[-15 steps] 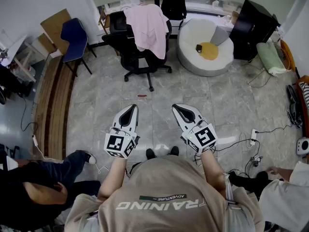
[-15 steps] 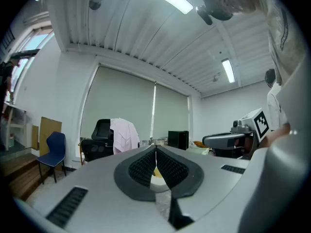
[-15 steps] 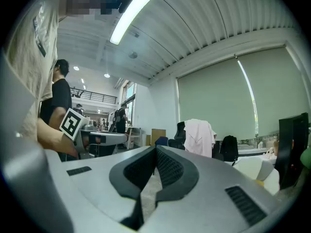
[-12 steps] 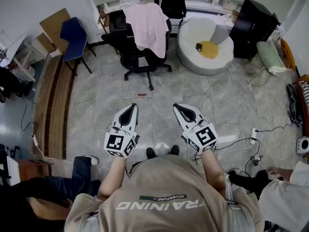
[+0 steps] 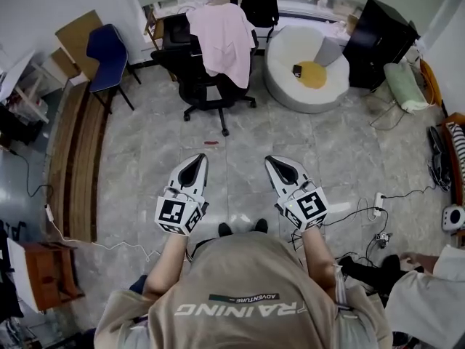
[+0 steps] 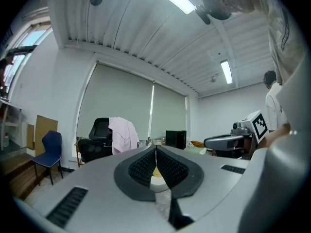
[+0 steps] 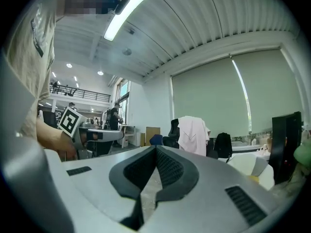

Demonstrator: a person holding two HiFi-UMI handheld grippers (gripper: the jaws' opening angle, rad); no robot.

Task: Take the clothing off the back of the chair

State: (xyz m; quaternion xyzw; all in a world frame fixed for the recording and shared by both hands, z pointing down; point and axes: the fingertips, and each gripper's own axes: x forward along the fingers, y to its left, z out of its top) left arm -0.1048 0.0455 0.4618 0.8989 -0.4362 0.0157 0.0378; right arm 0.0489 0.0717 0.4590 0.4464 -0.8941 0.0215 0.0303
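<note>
A pale pink garment (image 5: 227, 38) hangs over the back of a black office chair (image 5: 197, 78) across the room in the head view. My left gripper (image 5: 197, 159) and right gripper (image 5: 275, 160) are held side by side at waist height, well short of the chair, both shut and empty. In the left gripper view the left gripper (image 6: 156, 147) has its jaws together, with the garment (image 6: 122, 134) far ahead and to the left. From the right gripper view, the right gripper (image 7: 156, 147) is likewise shut, and the garment (image 7: 193, 135) lies ahead.
A blue chair (image 5: 103, 49) stands left of the office chair and a white round seat (image 5: 287, 78) to its right, beside a black cabinet (image 5: 374, 38). A small red item (image 5: 211, 142) lies on the tiles. Cables and a power strip (image 5: 378, 202) are at the right.
The seated person at the lower left has gone out of view, leaving a wooden box showing there. Both grippers stay shut and roughly where they were.
</note>
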